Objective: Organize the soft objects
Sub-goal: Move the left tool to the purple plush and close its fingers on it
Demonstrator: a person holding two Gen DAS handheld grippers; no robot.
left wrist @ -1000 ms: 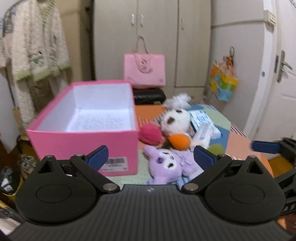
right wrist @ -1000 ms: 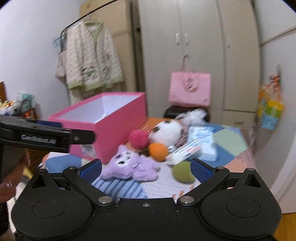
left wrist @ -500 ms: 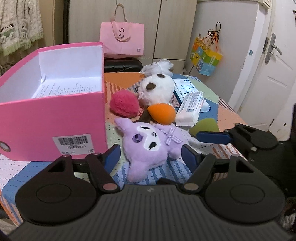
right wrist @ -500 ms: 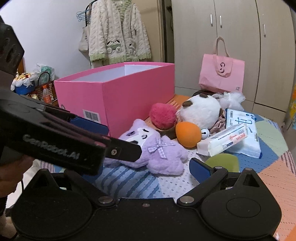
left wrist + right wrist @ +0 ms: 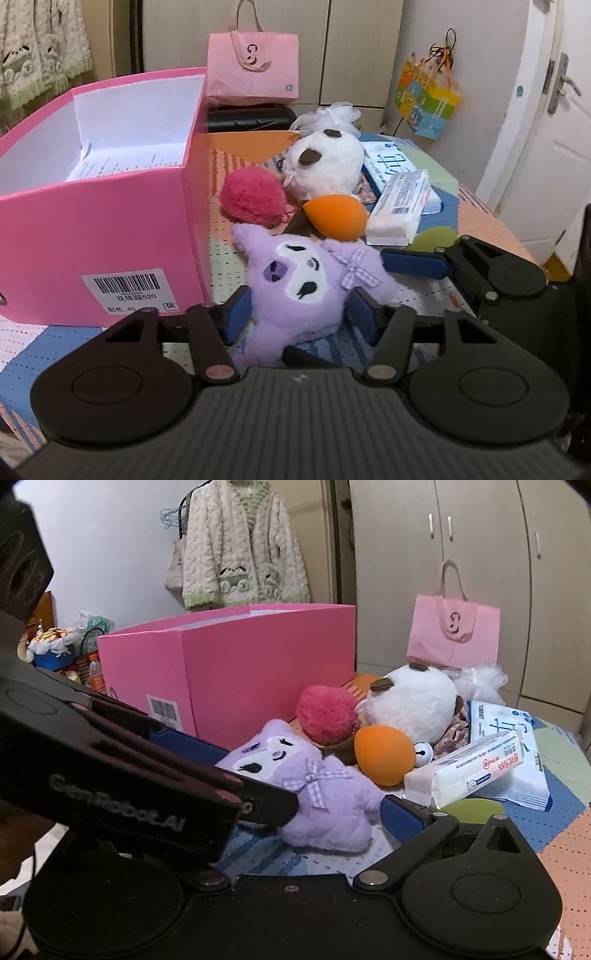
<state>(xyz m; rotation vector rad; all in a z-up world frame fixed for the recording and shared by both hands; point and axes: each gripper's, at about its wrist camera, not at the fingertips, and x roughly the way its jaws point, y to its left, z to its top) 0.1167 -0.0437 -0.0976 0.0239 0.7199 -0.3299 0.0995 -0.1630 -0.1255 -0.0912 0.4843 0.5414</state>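
A purple plush toy [image 5: 299, 284] lies on the patchwork table, also in the right wrist view [image 5: 325, 786]. My left gripper [image 5: 299, 317] has its blue fingers [image 5: 236, 317] pressed on both sides of the plush, shut on it. My right gripper [image 5: 317, 812] is open; its right finger [image 5: 402, 816] lies beside the plush, its left finger is hidden behind the left gripper [image 5: 129, 760]. Behind lie a red pompom [image 5: 255, 195], an orange sponge [image 5: 338, 218], a white plush [image 5: 325, 162] and a green sponge [image 5: 432, 238]. An open pink box [image 5: 99, 229] stands at the left.
Tissue packs [image 5: 400, 208] lie right of the toys. A white mesh puff [image 5: 332, 116] and a black case [image 5: 247, 116] are at the table's far end, with a pink bag [image 5: 253, 70] behind. A door [image 5: 554, 147] is at right.
My left gripper moved forward and down and closed its fingers on the purple plush. My right gripper moved lower and closer to the plush's right side.
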